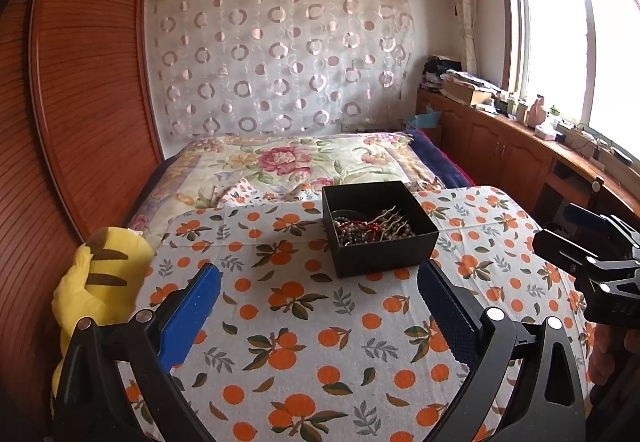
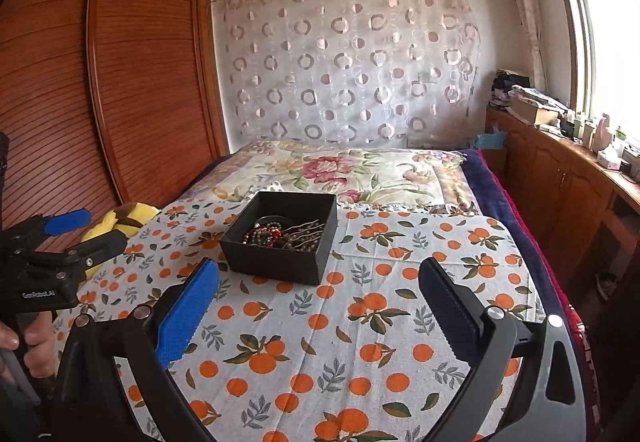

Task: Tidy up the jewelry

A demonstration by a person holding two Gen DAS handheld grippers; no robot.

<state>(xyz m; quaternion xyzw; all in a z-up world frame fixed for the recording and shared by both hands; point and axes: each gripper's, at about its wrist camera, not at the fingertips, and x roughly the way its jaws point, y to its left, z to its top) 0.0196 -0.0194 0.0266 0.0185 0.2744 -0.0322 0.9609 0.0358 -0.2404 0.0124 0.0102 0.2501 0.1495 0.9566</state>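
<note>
We see a square black cardboard box (image 1: 380,228) sitting open on a white tablecloth printed with orange fruit and grey-green leaves (image 1: 320,342), which covers a surface at the foot of a bed. Inside the box lies the tangle of jewelry (image 1: 370,228) — strings of small grey and brownish beads, some red pieces and thin pale curved strands, all heaped together toward the box's near side. Our left gripper (image 1: 320,306), black-framed with blue textured pads, has its jaws spread wide with nothing between them; it hangs over the tablecloth on the near side of the box, apart from it. Our right gripper (image 2: 320,302), of the same build, is likewise spread to its full width and holds nothing, with only printed cloth showing between its fingers and the box ahead and slightly to the left of its centre line. In the left wrist view the right gripper shows at the right edge, and in the right wrist view the left one shows at the left edge, with a person's hand (image 2: 30,342) wrapped around its handle. A yellow plush toy with brown stripes (image 1: 100,282) rests against the table's left edge, beside a reddish-brown slatted wooden wardrobe (image 1: 80,102). Beyond the table we see the floral bedspread (image 1: 288,162) — and behind that a sheer curtain patterned with pink rings (image 1: 280,54) hung across the wall.
</note>
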